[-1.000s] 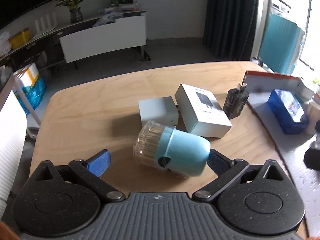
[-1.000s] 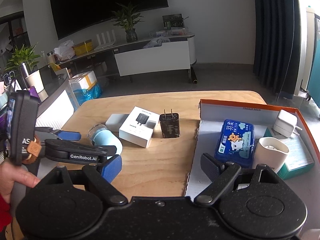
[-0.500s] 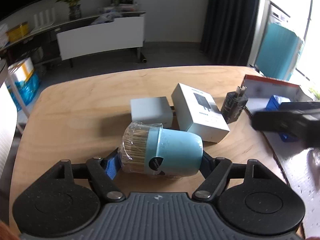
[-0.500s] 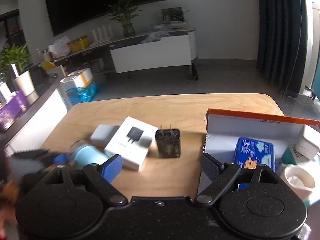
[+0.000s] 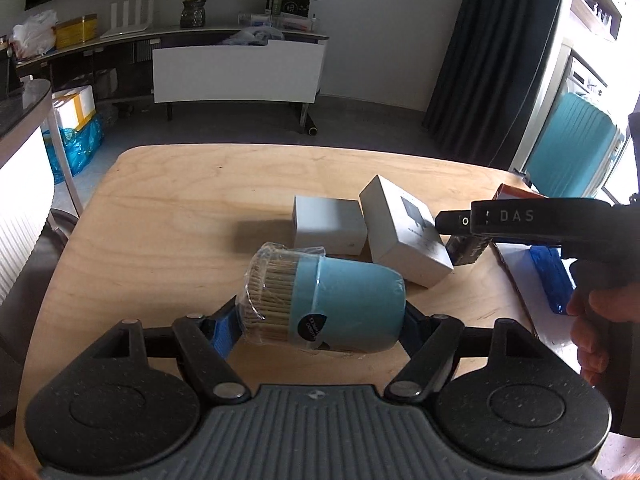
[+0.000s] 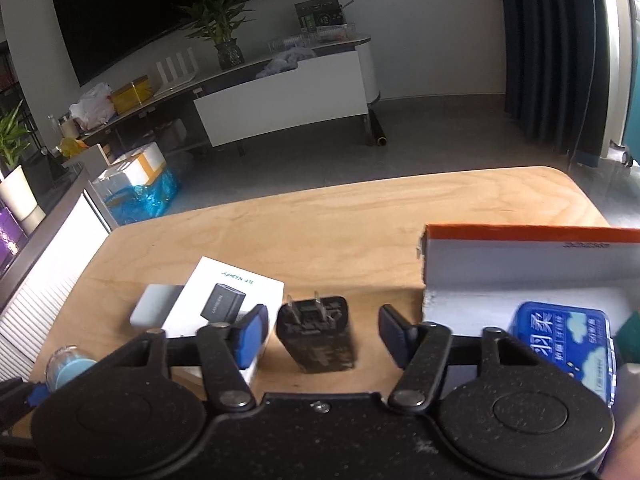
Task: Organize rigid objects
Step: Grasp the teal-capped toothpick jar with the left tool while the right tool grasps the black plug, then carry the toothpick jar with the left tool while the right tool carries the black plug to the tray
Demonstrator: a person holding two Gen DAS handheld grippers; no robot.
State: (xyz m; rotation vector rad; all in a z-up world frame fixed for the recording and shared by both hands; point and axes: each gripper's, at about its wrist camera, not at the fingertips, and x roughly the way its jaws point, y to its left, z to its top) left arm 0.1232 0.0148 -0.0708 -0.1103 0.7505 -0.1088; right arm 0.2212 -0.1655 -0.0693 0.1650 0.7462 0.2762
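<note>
Toothpick jar point(image 5: 326, 300), pale blue with a clear lid, lies on its side across the left gripper point(image 5: 320, 322), whose blue pads press on its two ends, about half spread. It sits low over the wooden table point(image 5: 180, 224), near a grey box point(image 5: 330, 226) and a white charger box point(image 5: 404, 236). The right gripper point(image 6: 320, 330) has just been closing; its jaws flank a black plug adapter point(image 6: 316, 334) lying flat, with gaps left on both sides. To its right an orange-rimmed tray point(image 6: 520, 256) holds a blue tin point(image 6: 564, 350)
</note>
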